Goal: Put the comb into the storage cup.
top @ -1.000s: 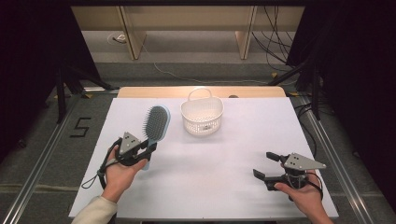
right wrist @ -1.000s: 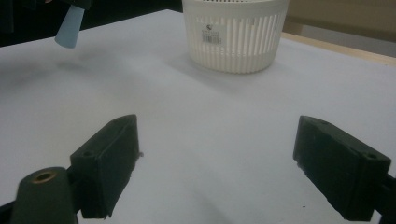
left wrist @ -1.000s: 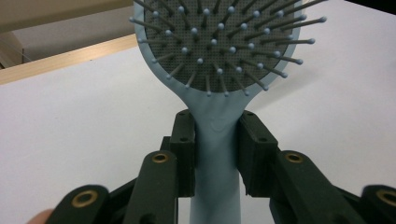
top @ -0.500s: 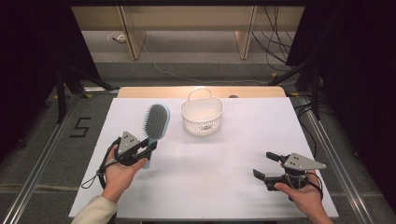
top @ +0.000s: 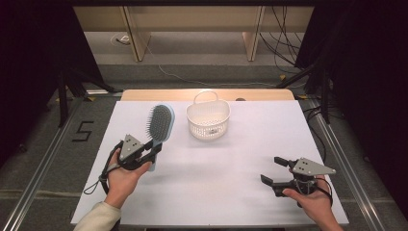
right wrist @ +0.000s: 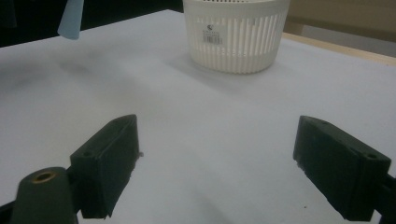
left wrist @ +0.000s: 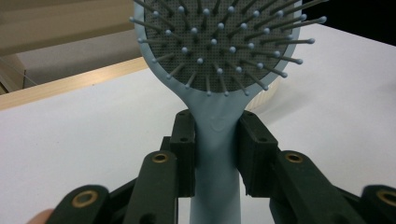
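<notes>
On table's left, L gripper (top: 153,150) clamping hairbrush (top: 160,123) handle, R gripper (top: 275,171) jaws apart.

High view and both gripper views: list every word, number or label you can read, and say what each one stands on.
"5": a dark numeral marked on the grey floor left of the table.
Sticker with barcode on the white basket: print too small and blurred to read.
Hairbrush: no writing seen.

A "5" (top: 82,131) — marked on the floor
</notes>
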### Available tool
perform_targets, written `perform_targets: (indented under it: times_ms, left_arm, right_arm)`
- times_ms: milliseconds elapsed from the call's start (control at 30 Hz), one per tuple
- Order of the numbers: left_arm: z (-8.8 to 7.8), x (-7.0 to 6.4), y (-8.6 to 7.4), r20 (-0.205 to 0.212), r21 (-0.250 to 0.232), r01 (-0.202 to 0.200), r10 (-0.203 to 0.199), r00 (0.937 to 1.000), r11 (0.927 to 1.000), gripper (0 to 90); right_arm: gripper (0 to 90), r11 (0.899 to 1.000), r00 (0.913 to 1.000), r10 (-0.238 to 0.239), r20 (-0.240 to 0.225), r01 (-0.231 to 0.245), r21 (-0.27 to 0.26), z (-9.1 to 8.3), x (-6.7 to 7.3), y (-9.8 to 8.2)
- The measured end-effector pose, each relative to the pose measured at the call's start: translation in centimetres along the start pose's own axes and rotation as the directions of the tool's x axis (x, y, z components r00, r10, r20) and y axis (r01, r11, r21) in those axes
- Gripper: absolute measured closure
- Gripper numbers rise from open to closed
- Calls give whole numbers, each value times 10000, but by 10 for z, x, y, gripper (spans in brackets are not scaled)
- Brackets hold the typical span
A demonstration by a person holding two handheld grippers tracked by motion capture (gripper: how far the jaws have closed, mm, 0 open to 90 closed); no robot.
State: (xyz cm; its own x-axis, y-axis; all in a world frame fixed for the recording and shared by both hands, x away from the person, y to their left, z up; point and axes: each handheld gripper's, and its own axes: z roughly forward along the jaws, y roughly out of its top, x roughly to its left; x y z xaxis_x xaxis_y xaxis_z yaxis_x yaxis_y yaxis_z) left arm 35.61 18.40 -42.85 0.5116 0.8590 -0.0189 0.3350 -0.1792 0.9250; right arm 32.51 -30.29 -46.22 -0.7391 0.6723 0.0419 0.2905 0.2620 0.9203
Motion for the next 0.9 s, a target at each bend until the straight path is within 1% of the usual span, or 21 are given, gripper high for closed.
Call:
perform_targets:
  times_ms: [133, 367, 533, 733, 833, 867, 900]
  left_arm:
    - [0, 0, 0, 27, -30, 23, -23, 10000, 10000, 697]
    - [-1, 0, 1, 3, -229, 52, -52, 10000, 9997, 697]
    - [-2, 0, 4, -28, -545, 103, -105, 9999, 9985, 697]
    - [-1, 0, 6, -9, -690, 172, -174, 9998, 9975, 697]
    - [0, 0, 6, 52, -840, 226, -222, 9997, 9962, 697]
    - [0, 0, 8, 59, -995, 241, -236, 9997, 9947, 697]
    - [0, 0, 9, 64, -1028, 232, -227, 9997, 9944, 697]
  right_arm:
    - [154, 10000, 10000, -12, 0, 12, 1, 0, 0, 0]
    - [154, 10000, 10000, 3, 0, -3, -6, 0, 0, 0]
    - [154, 10000, 10000, -6, 11, 6, 3, 0, 0, 0]
    - [154, 10000, 10000, 7, 23, -7, 10, 0, 0, 0]
    - [154, 10000, 10000, 23, 42, -23, -13, 0, 0, 0]
    - [154, 10000, 10000, 30, 45, -30, -18, 0, -1, 0]
    - [154, 10000, 10000, 32, 45, -32, -15, 0, -1, 0]
